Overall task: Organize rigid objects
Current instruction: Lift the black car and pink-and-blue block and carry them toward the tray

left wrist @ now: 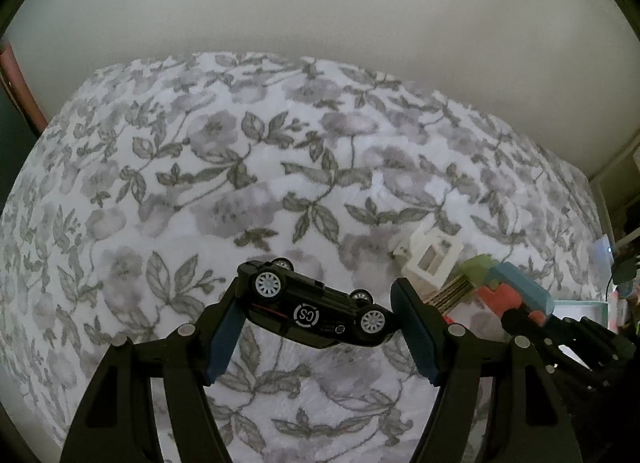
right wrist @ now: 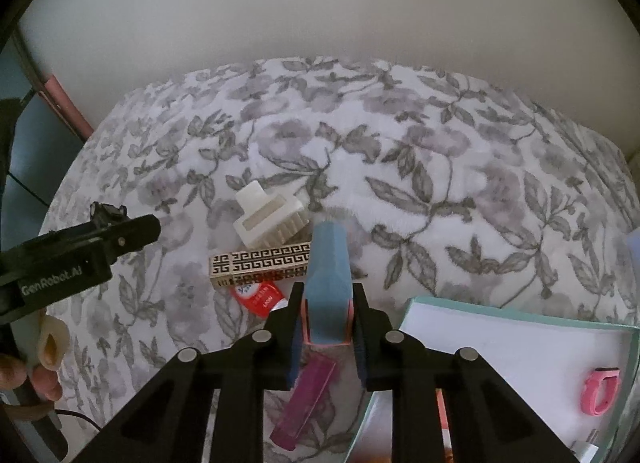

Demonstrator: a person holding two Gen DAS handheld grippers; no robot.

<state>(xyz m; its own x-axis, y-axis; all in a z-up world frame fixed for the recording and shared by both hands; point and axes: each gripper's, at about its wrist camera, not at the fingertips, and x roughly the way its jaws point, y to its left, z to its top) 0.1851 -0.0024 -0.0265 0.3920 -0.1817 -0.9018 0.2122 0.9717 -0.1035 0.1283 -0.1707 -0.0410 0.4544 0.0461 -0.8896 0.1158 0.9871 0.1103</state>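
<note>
- The left gripper [left wrist: 316,309] holds a black toy car [left wrist: 318,309] lengthwise between its jaws, which are clamped on the car's two ends.
- The car is turned wheels-up and tilted, its white-spoked wheels facing the camera, and it hangs clear above the floral bedspread [left wrist: 240,183].
- In the left wrist view, to the right of the car, a white plastic holder [left wrist: 430,255] lies on the bedspread, with the right gripper and its load just beside it.
- The right gripper [right wrist: 328,323] has its jaws pressed together on a blue block with pink edges [right wrist: 328,283]; no earlier state can be told.
- The block points away from the camera, its far tip over the bedspread near the white holder [right wrist: 272,219].
- A patterned box with a black key motif [right wrist: 260,265] lies just near of the white holder, and a red packet [right wrist: 260,299] lies touching its near side.
- A translucent pink bar [right wrist: 306,399] lies on the bedspread under the right gripper.
- At the near right an open teal-rimmed box [right wrist: 520,321] with a white floor contains a pink band [right wrist: 602,389].
- In the right wrist view the left gripper's black body shows at the far left, with a hand [right wrist: 24,375] below it on the handle.
</note>
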